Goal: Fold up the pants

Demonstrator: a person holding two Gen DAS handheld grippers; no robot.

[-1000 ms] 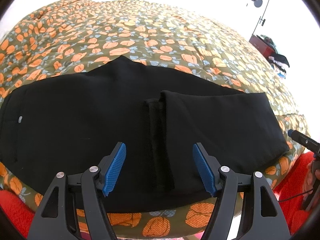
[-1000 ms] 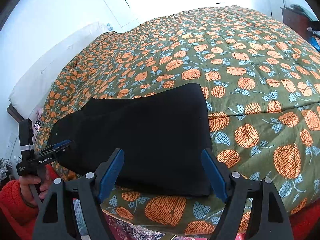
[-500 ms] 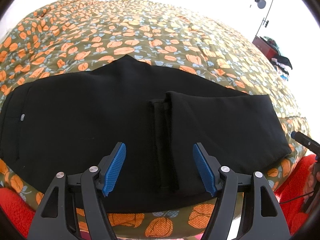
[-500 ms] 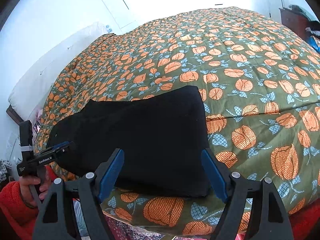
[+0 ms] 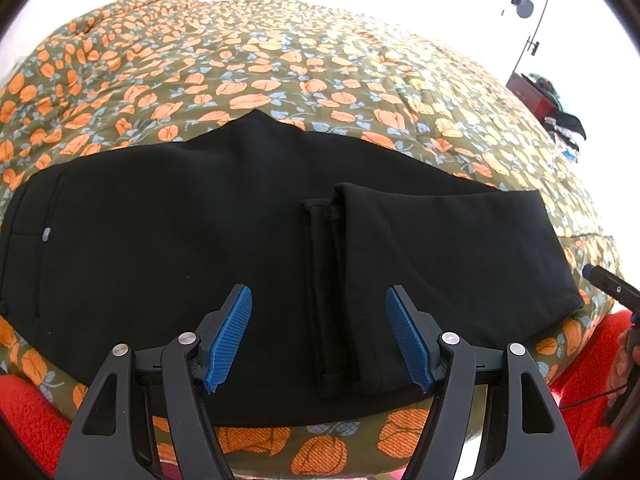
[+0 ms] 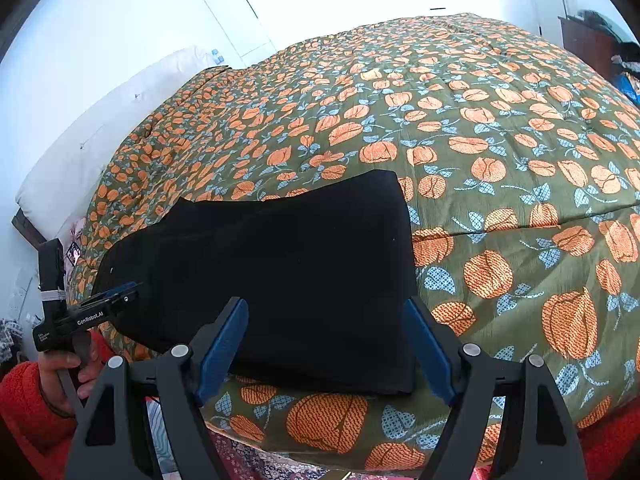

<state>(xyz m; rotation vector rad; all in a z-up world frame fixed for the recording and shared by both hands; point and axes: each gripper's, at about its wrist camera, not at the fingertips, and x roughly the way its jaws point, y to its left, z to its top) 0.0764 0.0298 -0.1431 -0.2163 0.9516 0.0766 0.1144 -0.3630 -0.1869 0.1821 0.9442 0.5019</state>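
Observation:
Black pants lie flat along the near edge of the bed, the waist with a small button to the left. The leg ends are folded back over the middle, their hem lying just ahead of my left gripper, which is open and empty above the pants. In the right wrist view the folded right end of the pants lies ahead of my right gripper, open and empty near the bed edge. The left gripper also shows in the right wrist view.
The bed is covered by an olive quilt with orange flowers. A white pillow lies at the far left. A dark red cabinet with clothes stands beyond the bed. Red sleeves are at the frame edges.
Both grippers have drawn back slightly and risen a little; the pants sit a bit farther off in both views. The pants have not moved.

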